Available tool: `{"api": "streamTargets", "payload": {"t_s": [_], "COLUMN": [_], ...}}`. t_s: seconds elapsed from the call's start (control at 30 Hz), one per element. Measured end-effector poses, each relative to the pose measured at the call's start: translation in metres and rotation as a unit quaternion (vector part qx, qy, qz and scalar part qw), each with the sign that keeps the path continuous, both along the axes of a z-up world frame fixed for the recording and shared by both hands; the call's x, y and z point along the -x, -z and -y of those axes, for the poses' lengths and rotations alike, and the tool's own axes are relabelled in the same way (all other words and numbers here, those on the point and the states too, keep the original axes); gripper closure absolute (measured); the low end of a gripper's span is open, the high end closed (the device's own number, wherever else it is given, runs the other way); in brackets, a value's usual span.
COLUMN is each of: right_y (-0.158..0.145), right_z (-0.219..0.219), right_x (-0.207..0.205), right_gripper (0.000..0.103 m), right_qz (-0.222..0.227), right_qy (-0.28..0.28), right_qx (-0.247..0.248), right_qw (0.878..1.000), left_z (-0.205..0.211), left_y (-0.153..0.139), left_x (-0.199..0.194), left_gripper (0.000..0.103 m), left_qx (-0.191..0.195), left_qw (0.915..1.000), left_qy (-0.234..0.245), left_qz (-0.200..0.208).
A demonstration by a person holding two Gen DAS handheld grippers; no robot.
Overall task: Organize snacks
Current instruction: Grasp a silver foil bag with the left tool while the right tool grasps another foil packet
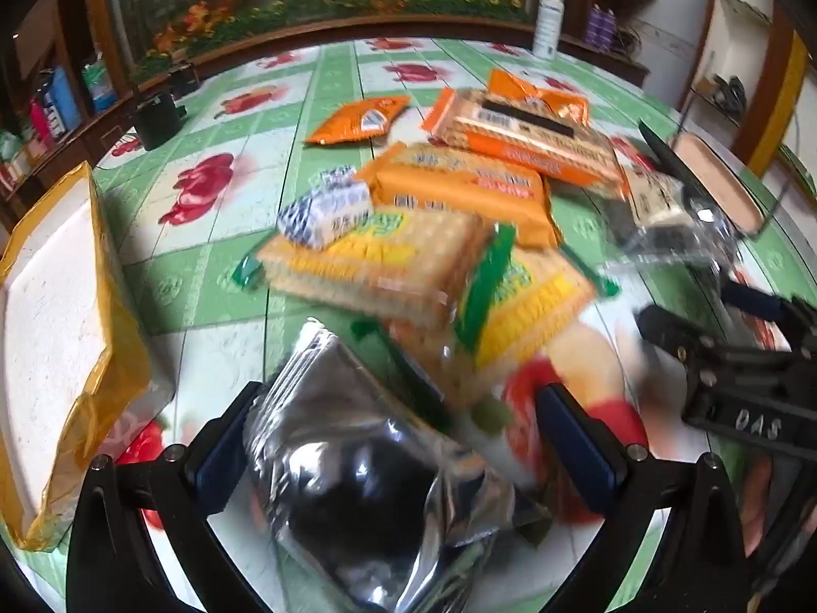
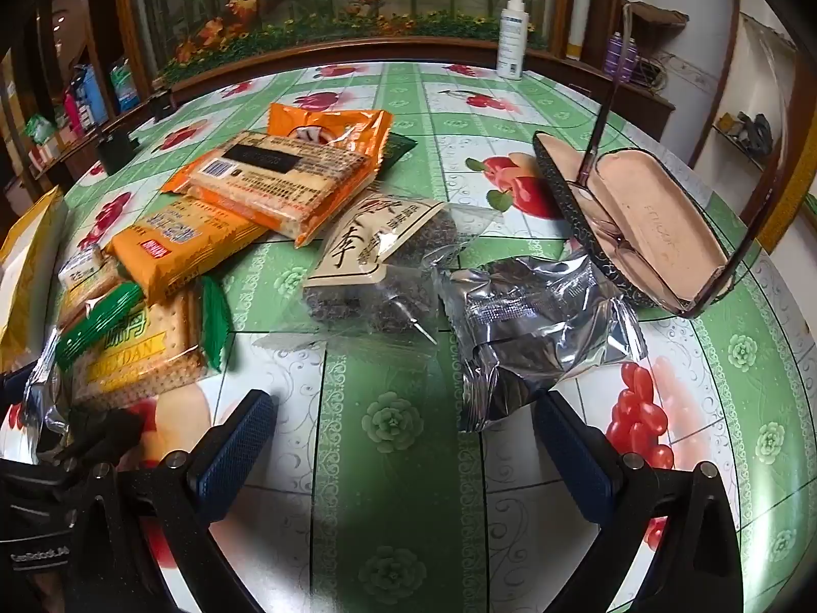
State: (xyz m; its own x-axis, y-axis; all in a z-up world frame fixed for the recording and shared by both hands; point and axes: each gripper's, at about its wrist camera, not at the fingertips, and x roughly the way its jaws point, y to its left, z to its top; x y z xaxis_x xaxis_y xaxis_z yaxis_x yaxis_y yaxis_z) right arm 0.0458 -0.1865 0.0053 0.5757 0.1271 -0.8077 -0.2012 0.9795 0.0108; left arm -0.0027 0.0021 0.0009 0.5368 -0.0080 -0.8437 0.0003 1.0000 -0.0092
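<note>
The left gripper [image 1: 403,460] has its blue-padded fingers spread wide around a crinkled silver foil snack packet [image 1: 357,475], which seems, through the blur, to touch only the left pad. Just ahead of it lies a heap of yellow-and-green cracker packs [image 1: 378,260] and orange wafer packs [image 1: 526,133]. The right gripper [image 2: 403,444] is released, holding nothing, with a second silver foil pouch [image 2: 536,327] just beyond its right finger and a clear bag of dark dried snacks [image 2: 378,265] ahead.

Blurred cracker packs [image 1: 510,316], cut-off foam box [image 1: 46,337]

Both grippers: left gripper [image 1: 403,439] and right gripper [image 2: 403,439] have black frames, blue textured finger pads [image 2: 232,452], silver screws.
</note>
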Motion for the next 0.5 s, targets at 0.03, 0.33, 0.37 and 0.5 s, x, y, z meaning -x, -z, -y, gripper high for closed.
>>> {"api": "streamTargets", "payload": {"t_s": [0.03,0.33,0.37,0.5], "right_y": [0.000,-0.016,-0.018,-0.022], "right_z": [0.000,0.021,0.023,0.025], "right_x": [0.001,0.025,0.028,0.041], "right_gripper": [0.001,0.000,0.001,0.001], "right_qz": [-0.002,-0.006,-0.007,-0.010], "right_qy": [-0.007,-0.054,-0.062,-0.090], "right_qx": [0.000,-0.069,-0.080,-0.101], "right_qw": [1.000,0.996,0.995,0.991], "left_z": [-0.002,-0.022,-0.020,-0.028], "left_y": [-0.001,-0.029,-0.033,-0.020], "left_x": [0.003,0.061,0.058,0.053], "left_gripper": [0.000,0.000,0.000,0.000], "left_qx": [0.007,0.064,0.058,0.079], "left_qw": [1.0000,0.9964,0.9965,0.9967], "left_qy": [0.004,0.052,0.060,0.016], "left_qz": [-0.005,0.018,0.007,-0.013]}}
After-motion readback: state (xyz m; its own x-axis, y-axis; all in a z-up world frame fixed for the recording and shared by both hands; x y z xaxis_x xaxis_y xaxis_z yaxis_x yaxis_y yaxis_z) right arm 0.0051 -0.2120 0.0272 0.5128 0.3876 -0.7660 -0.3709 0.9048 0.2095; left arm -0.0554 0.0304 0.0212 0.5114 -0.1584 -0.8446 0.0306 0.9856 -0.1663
